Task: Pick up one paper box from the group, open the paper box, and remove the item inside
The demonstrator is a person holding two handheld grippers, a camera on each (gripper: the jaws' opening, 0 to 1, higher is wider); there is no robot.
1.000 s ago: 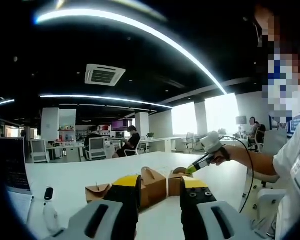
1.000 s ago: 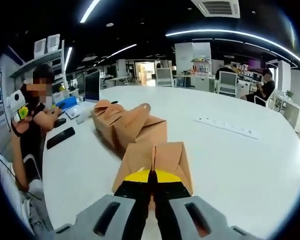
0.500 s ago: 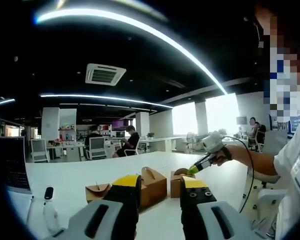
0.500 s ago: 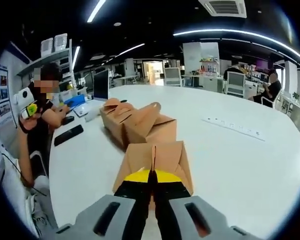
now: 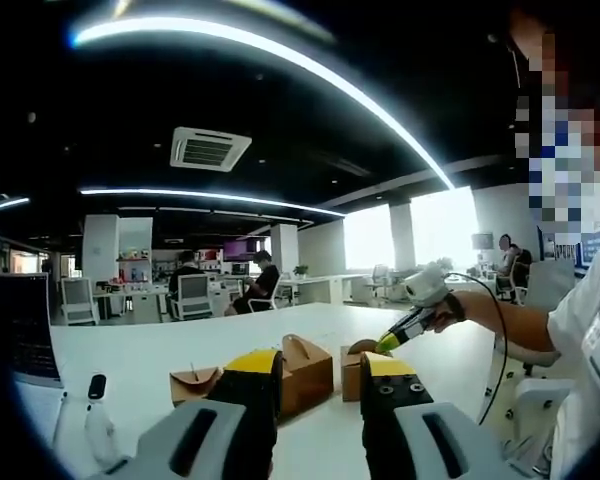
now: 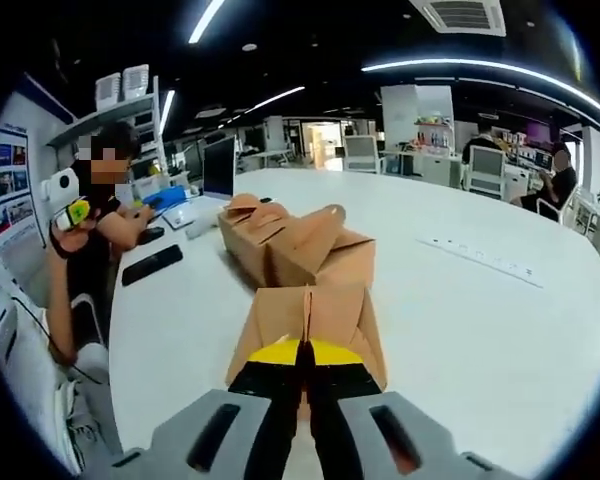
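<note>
Right gripper (image 6: 302, 368), jaws pinched on the top seam of a paper box (image 6: 310, 315), holds it above the white table (image 6: 480, 320); left gripper (image 5: 315, 385) gapes empty, the remaining boxes (image 5: 305, 372) just beyond its tips.

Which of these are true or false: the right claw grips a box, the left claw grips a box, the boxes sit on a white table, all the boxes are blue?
1. The right claw is shut on the top flap of a brown paper box. True.
2. The left claw grips a box. False: its jaws stand apart with nothing between them.
3. The other boxes sit on a white table. True.
4. All the boxes are blue. False: they are brown.
</note>
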